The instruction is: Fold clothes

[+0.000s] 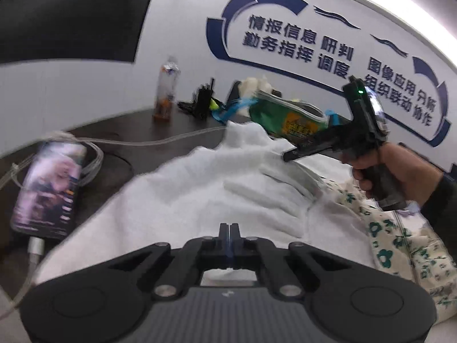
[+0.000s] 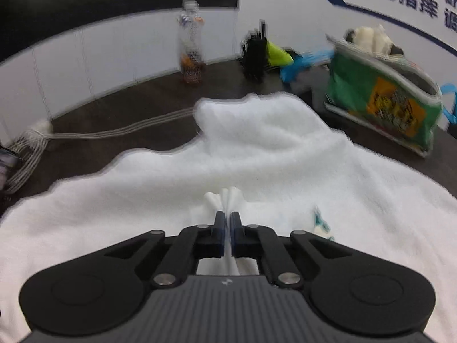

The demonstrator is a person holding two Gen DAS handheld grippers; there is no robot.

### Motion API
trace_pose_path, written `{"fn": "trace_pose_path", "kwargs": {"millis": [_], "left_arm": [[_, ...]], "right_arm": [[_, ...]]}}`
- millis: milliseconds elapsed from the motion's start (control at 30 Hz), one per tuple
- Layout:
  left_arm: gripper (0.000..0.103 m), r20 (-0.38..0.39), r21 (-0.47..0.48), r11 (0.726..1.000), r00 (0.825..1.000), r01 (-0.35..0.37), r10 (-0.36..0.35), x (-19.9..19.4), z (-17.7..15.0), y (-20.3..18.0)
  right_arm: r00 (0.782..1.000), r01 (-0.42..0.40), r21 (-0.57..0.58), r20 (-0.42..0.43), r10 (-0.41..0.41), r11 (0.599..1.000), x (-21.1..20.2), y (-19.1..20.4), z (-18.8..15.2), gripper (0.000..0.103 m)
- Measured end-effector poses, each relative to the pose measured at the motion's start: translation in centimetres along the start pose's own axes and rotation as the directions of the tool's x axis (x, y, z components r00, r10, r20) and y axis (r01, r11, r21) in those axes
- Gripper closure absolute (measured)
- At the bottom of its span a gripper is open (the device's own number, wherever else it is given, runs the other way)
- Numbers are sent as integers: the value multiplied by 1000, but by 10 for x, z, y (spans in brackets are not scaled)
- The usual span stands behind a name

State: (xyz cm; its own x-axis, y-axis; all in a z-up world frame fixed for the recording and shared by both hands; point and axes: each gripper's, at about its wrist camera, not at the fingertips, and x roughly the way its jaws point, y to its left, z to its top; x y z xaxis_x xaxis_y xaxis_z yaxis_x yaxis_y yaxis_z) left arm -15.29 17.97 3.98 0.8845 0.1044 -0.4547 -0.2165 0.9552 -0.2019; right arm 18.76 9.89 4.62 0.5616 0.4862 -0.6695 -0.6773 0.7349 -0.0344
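Note:
A white fleecy garment [image 1: 185,194] lies crumpled over the dark table [image 1: 137,131]; it also fills most of the right wrist view [image 2: 257,154]. My left gripper [image 1: 229,228] hovers over its near part with the jaws shut tight, and no cloth shows between the pads. My right gripper [image 2: 227,217] is shut on a pinched ridge of the white garment, whose folds stick out past the fingertips. In the left wrist view a hand [image 1: 400,174] holds the right gripper [image 1: 288,155] at the garment's far right side.
A phone [image 1: 48,183] on a white cable [image 2: 114,133] lies at the left. At the back stand a bottle [image 2: 191,48], a black radio [image 2: 255,54] and a green bag [image 2: 385,103]. A flower-print cloth [image 1: 400,237] lies to the right.

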Motion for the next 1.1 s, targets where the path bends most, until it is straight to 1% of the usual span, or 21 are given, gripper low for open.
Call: {"fn": "trace_pose_path", "kwargs": {"millis": [33,67,133,167,200,233,267,300,367,433,533,600,633,667,700,733,800,867,933,1033,1100], "left_arm": [[103,-4,-11,1000,1000,-2,2,1,0,4],[102,-12,-27,1000,1000,-5,4,4,-1,9],[96,-37,-64,998,999,-3,0,7,-1,21],[89,-31,-75,996,999,37,-39,6,0,27],[78,-23,-86,993,997,76,-78,4,0,33],[72,-8,-94,989,993,117,-118,1,0,39],[61,8,-101,983,988,156,-156,-1,0,44],[59,17,-107,978,984,176,-175,-2,1,47],[59,24,-104,971,977,214,-213,-1,2,48],[59,22,-111,971,977,213,-212,-1,4,46],[59,17,-122,976,983,181,-180,-1,6,42],[59,29,-107,982,988,157,-154,-6,6,40],[59,38,-93,986,990,138,-135,-8,6,39],[59,47,-79,990,992,120,-116,-11,6,38],[59,54,-70,992,993,107,-104,-12,7,38],[59,59,-64,993,993,102,-99,-13,9,39],[59,67,-63,993,993,105,-100,-14,11,39],[59,68,-62,991,991,118,-113,-13,15,37],[59,63,-51,991,991,122,-119,-10,18,32],[53,18,-19,993,993,119,-119,0,21,19],[44,-33,7,993,992,120,-120,13,24,9]], "right_arm": [[1000,4,-14,5,-4,1000,-7,1,1,91],[1000,17,-31,3,-16,999,-15,4,0,70],[1000,23,-57,18,-22,998,-37,8,-5,48],[1000,11,-70,26,-9,998,-51,11,-8,48],[999,-20,-82,34,22,996,-69,14,-15,48],[998,-55,-89,40,58,995,-87,18,-22,48],[994,-100,-87,38,104,991,-103,22,-31,48],[985,-166,-89,22,169,982,-116,27,-42,48],[950,-312,-100,-31,310,945,-135,45,-67,48],[925,-380,-136,-65,375,915,-142,68,-91,48],[899,-437,-186,-113,422,880,-136,95,-112,49],[883,-469,-208,-145,447,858,-129,109,-122,58],[872,-487,-200,-168,460,850,-124,113,-124,80],[863,-500,-193,-196,466,844,-120,115,-125,98],[864,-497,-197,-202,461,845,-120,116,-124,98],[872,-485,-199,-188,453,851,-124,115,-120,102],[879,-475,-178,-127,459,862,-137,104,-108,102],[904,-428,-151,-52,425,891,-148,85,-94,103],[937,-349,-138,-15,350,927,-147,67,-87,103],[965,-262,-43,-14,261,964,-129,41,-90,102],[975,-219,-26,-38,218,975,-119,35,-98,96]]}}
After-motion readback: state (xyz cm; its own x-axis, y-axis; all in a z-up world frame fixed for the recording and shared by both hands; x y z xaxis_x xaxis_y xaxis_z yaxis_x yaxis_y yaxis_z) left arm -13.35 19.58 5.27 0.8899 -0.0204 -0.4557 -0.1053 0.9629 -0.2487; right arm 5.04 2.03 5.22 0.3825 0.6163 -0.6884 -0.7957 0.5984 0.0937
